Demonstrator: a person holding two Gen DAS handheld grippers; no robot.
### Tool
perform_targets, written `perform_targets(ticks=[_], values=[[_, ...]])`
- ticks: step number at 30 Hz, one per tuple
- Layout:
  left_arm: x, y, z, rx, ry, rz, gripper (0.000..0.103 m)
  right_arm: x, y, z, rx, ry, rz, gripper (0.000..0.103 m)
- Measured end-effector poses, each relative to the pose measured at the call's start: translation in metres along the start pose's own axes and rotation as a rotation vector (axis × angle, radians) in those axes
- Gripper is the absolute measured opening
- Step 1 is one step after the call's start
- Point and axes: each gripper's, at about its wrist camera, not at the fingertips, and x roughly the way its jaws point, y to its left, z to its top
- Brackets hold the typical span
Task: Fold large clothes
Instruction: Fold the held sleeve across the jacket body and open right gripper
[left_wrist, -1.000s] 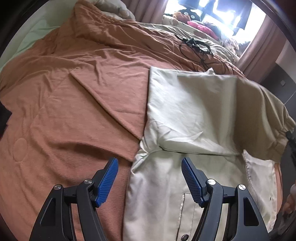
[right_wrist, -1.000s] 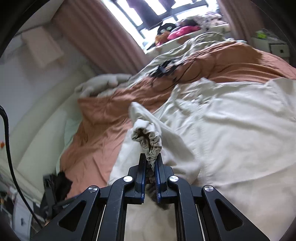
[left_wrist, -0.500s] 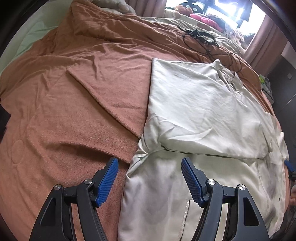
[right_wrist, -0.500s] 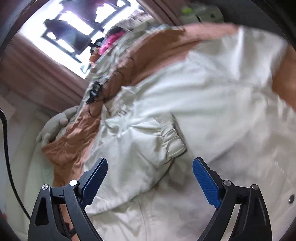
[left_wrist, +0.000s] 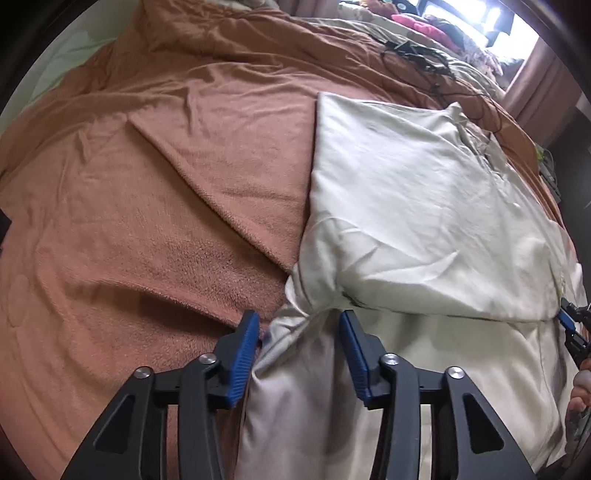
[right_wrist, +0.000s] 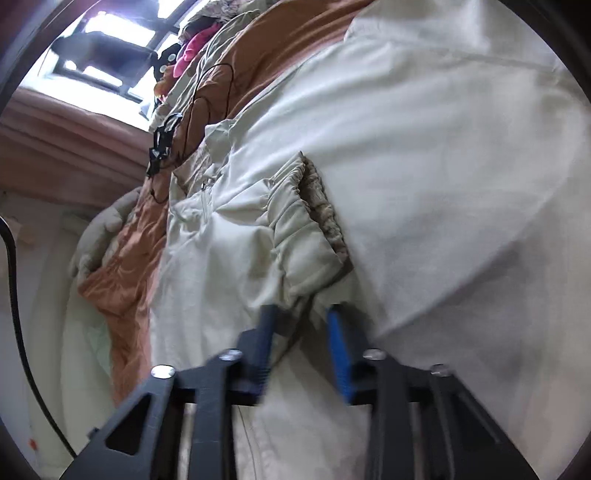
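A cream jacket (left_wrist: 406, 221) lies flat on a brown blanket (left_wrist: 166, 203), its top part folded down over the body. My left gripper (left_wrist: 299, 332) straddles the jacket's left edge where the fold ends. Its jaws are closing, with bunched cloth between them. In the right wrist view a sleeve with an elastic cuff (right_wrist: 306, 221) lies across the jacket (right_wrist: 443, 184). My right gripper (right_wrist: 301, 325) is closing on a fold of cloth just below that cuff, and the cloth fills the gap between the pads. Its blue tip (left_wrist: 567, 323) also shows at the jacket's right edge.
The brown blanket (right_wrist: 122, 273) covers the bed around the jacket. A black cable (left_wrist: 417, 55) lies on it beyond the collar. Clothes and soft toys are piled under the bright window (right_wrist: 110, 55). A hand (left_wrist: 580, 384) shows at the right edge.
The right gripper let go of the cuff, dropped the sleeve across the jacket, sank and rolled, then narrowed onto cloth below the cuff. The left gripper sank to the jacket's edge and narrowed around it.
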Motion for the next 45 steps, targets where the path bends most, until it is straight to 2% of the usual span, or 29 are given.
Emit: perform_targets(ticks=[3,8,10,11,12,13,14,15,17,19,25,30,37,41,43,45], values=[[0.004,0.001,0.002,-0.01,-0.009,0.004,0.043,0.012,-0.001,0.005,-0.019,-0.008,0.013,0.013],[0.003,-0.004,0.003,-0.001,-0.008,0.03,0.043,0.017,0.0,0.014,-0.039,-0.028,0.042,0.012],[-0.004,-0.009,0.003,0.009,-0.012,0.05,0.043,0.015,-0.001,0.015,-0.03,-0.021,0.024,0.018],[-0.011,-0.013,0.004,0.015,-0.022,0.045,0.044,0.012,-0.001,0.016,-0.026,-0.017,0.018,0.027],[-0.018,-0.016,0.004,0.016,-0.031,0.029,0.045,0.005,0.0,0.017,-0.024,-0.026,0.019,0.047],[-0.024,-0.019,0.005,0.013,-0.038,0.017,0.048,-0.001,0.001,0.018,-0.022,-0.041,0.018,0.059],[-0.03,-0.023,0.006,0.01,-0.047,0.01,0.056,-0.009,0.002,0.02,-0.02,-0.07,0.016,0.08],[-0.038,-0.028,0.006,0.01,-0.063,0.006,0.062,-0.022,0.003,0.021,-0.021,-0.111,0.013,0.089],[-0.05,-0.039,0.007,0.015,-0.096,-0.004,0.082,-0.041,0.003,0.023,-0.028,-0.149,0.011,0.089],[-0.062,-0.051,0.008,0.022,-0.126,-0.02,0.086,-0.059,0.003,0.027,-0.038,-0.148,0.005,0.089],[-0.081,-0.098,0.008,0.057,-0.156,-0.068,0.086,-0.105,-0.006,0.042,-0.069,-0.187,-0.115,0.09],[-0.088,-0.14,0.002,0.088,-0.17,-0.111,0.086,-0.142,-0.029,0.052,-0.086,-0.251,-0.132,0.09],[-0.085,-0.19,-0.008,0.113,-0.16,-0.165,0.086,-0.185,-0.082,0.073,0.009,-0.353,-0.113,0.089],[-0.078,-0.215,-0.015,0.141,-0.156,-0.189,0.086,-0.208,-0.119,0.09,0.065,-0.408,-0.126,0.08],[-0.072,-0.227,-0.019,0.159,-0.151,-0.197,0.086,-0.221,-0.142,0.098,0.105,-0.448,-0.133,0.079],[-0.066,-0.237,-0.022,0.175,-0.147,-0.198,0.086,-0.227,-0.159,0.105,0.131,-0.464,-0.129,0.07]])
